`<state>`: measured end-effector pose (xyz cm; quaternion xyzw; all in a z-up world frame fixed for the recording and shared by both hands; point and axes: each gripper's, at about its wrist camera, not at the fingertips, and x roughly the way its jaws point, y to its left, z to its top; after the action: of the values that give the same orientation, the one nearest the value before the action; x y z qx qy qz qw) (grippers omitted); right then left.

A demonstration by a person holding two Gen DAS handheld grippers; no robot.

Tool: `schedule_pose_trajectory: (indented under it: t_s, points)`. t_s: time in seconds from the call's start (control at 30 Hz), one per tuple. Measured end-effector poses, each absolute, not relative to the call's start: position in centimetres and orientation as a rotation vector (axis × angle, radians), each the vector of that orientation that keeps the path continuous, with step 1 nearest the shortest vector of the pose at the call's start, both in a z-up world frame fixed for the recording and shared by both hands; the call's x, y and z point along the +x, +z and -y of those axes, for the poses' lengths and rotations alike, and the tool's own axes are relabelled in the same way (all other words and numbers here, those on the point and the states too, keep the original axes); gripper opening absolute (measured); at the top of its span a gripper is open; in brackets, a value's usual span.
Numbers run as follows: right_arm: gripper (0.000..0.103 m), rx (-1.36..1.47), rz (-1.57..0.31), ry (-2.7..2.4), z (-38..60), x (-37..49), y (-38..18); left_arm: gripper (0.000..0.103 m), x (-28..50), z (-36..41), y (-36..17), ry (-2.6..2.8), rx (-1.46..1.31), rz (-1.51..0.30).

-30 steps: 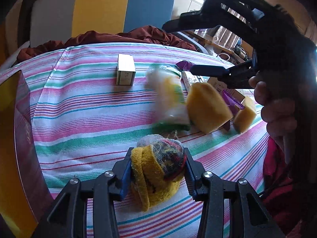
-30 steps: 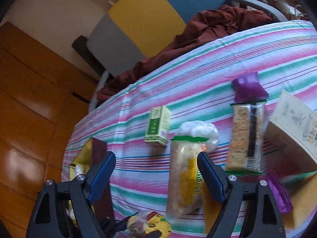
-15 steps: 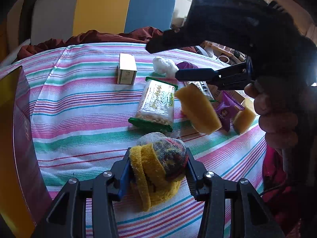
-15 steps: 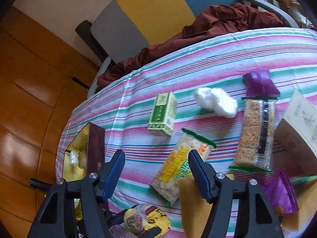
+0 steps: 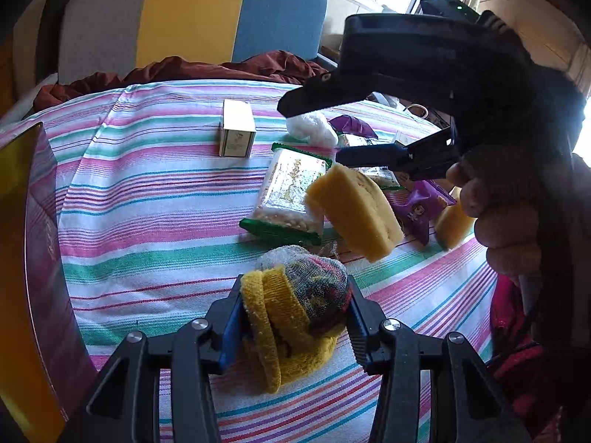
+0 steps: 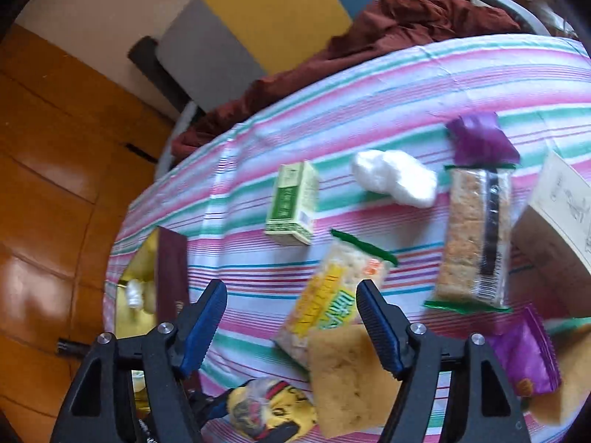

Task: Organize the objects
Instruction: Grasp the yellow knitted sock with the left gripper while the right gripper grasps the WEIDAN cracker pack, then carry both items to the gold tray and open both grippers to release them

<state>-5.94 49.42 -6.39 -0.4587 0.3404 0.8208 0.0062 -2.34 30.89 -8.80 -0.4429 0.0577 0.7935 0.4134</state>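
Observation:
My left gripper (image 5: 293, 315) is shut on a rolled yellow and dark patterned sock (image 5: 295, 313), low over the striped tablecloth (image 5: 155, 199). The sock also shows at the bottom of the right wrist view (image 6: 269, 409). My right gripper (image 6: 291, 321) is open and empty, held above the table over a green-edged cracker packet (image 6: 332, 302). A yellow sponge (image 6: 347, 373) lies just below its right finger. The same sponge (image 5: 354, 214) and packet (image 5: 291, 192) show in the left wrist view, under the right gripper (image 5: 314, 129).
A small green box (image 6: 293, 203), a white cotton wad (image 6: 395, 177), a second cracker packet (image 6: 476, 236), purple wrappers (image 6: 480, 140), another sponge (image 5: 452, 225) and a cardboard box (image 6: 554, 229) lie on the cloth. A maroon box with a yellow lining (image 6: 170, 280) stands at the left edge.
The cracker packet left the right gripper's fingers and now lies on the cloth. The right gripper has lifted and moved left. The left gripper has kept hold of the sock.

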Motion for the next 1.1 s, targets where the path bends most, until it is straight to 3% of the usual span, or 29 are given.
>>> schedule_pose_trajectory:
  t_s: [0.1,0.3,0.4,0.47,0.53,0.57,0.63,1.1]
  points:
    - [0.084,-1.474,-1.002,2.525,-49.2,-6.5,-7.1,0.050,-2.3,-30.8,-8.8,1.994,-1.113,-0.144]
    - [0.084,-1.552,-0.887,2.485,-48.7,-7.8,-8.2,0.050,-2.3,-30.8,-8.8,1.991,-1.112,-0.141]
    - [0.083,-1.628,-0.726,2.485,-47.2,-8.8,-8.9,0.051,-2.6,-30.8,-9.0,1.990,-1.116,-0.134]
    - [0.081,-1.660,-0.564,2.479,-45.9,-9.4,-9.4,0.051,-2.7,-30.7,-9.0,1.990,-1.117,-0.130]
    - [0.063,-1.656,-0.401,2.476,-45.1,-9.4,-9.3,0.051,-2.6,-30.7,-9.0,1.992,-1.113,-0.135]
    - [0.059,-1.652,-0.379,2.476,-45.2,-9.2,-9.3,0.051,-2.6,-30.8,-8.9,1.994,-1.111,-0.138]
    - [0.045,-1.639,-0.425,2.468,-46.2,-8.9,-9.1,0.050,-2.5,-30.7,-8.8,1.997,-1.116,-0.136]
    - [0.046,-1.629,-0.442,2.482,-47.8,-8.3,-9.5,0.046,0.0,-28.2,-6.0,2.015,-1.093,-0.186]
